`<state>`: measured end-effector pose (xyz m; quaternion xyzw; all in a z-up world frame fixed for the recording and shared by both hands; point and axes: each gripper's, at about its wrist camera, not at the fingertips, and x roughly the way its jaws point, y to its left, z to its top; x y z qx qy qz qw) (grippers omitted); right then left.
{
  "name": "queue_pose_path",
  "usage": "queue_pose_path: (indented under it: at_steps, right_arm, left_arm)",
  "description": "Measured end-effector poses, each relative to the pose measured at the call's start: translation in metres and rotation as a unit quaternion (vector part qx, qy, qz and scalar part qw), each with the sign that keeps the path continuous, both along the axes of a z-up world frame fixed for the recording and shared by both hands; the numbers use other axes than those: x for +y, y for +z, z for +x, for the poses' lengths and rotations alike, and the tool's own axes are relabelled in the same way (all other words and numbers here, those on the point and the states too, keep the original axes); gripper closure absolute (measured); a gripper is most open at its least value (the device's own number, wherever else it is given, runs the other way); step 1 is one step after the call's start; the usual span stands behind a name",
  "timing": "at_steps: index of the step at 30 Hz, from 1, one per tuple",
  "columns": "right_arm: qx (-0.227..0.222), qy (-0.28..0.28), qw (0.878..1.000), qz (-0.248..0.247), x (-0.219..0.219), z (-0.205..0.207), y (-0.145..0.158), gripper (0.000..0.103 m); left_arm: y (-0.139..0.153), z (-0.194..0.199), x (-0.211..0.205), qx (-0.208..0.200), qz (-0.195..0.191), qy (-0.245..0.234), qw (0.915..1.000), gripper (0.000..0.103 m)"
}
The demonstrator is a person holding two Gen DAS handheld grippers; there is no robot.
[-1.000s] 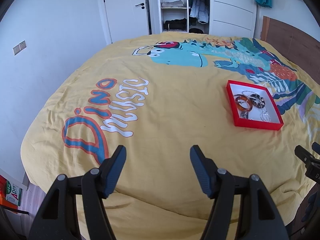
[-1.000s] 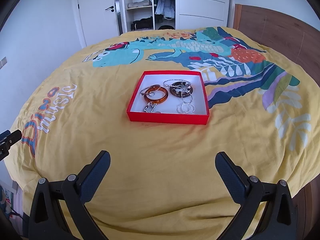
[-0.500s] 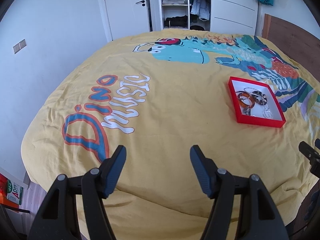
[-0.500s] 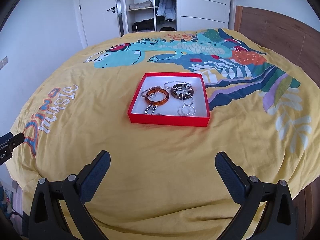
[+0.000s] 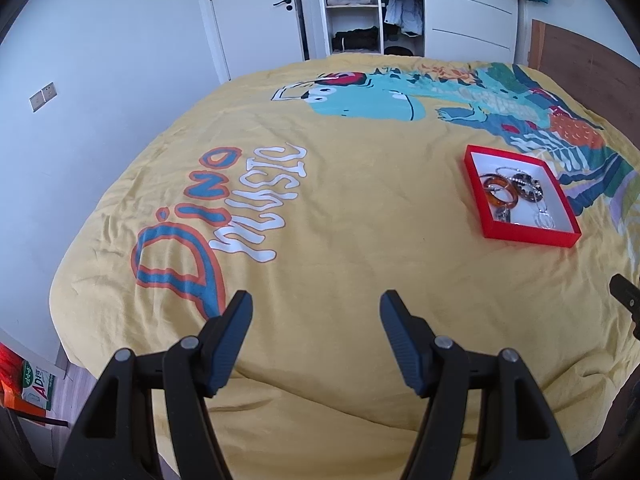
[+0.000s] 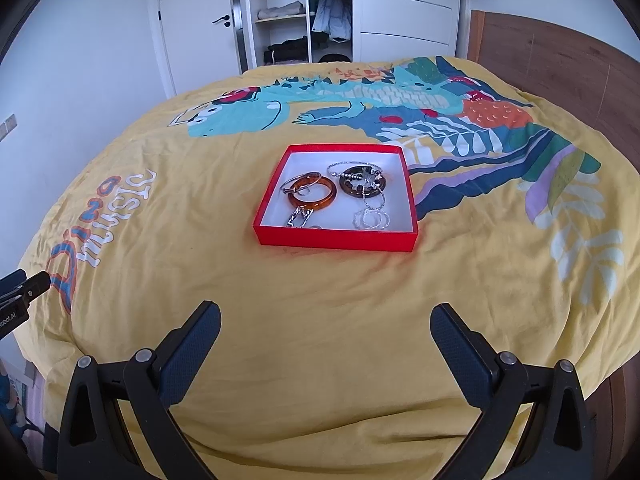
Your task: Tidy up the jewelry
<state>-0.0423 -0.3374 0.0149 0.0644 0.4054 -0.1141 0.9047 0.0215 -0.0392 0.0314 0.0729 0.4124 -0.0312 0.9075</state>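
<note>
Red tray (image 6: 335, 239) nearer than before; duvet (image 5: 360, 240) reads "Dino Music".

Yellow dinosaur-print duvet (image 6: 320, 288), open wardrobe (image 6: 304, 12), white door (image 5: 256, 12)

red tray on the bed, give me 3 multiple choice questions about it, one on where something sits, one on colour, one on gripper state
1. Where does the amber bangle lie?
A. inside the red tray
B. on the bedspread beside the tray
C. between gripper fingers

2. What colour is the tray's inner floor?
A. black
B. white
C. yellow

3. How is the right gripper?
A. shut on a bangle
B. shut, empty
C. open, empty

Answers: 1 A, the bangle rests within the tray's walls. 2 B, the floor shows white between the pieces. 3 C, its fingers stand wide apart over bare bedspread.
</note>
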Motion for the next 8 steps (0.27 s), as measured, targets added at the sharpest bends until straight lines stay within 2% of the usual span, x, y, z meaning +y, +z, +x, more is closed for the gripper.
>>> queue_pose_path:
  at_steps: [8]
  right_arm:
    - [0.006,0.000,1.000,0.005,-0.0018,0.0015,-0.0057,0.000]
  left_arm:
    - [-0.0029,0.0023,-0.0020,0.007,-0.001,-0.006,1.0000,0.039]
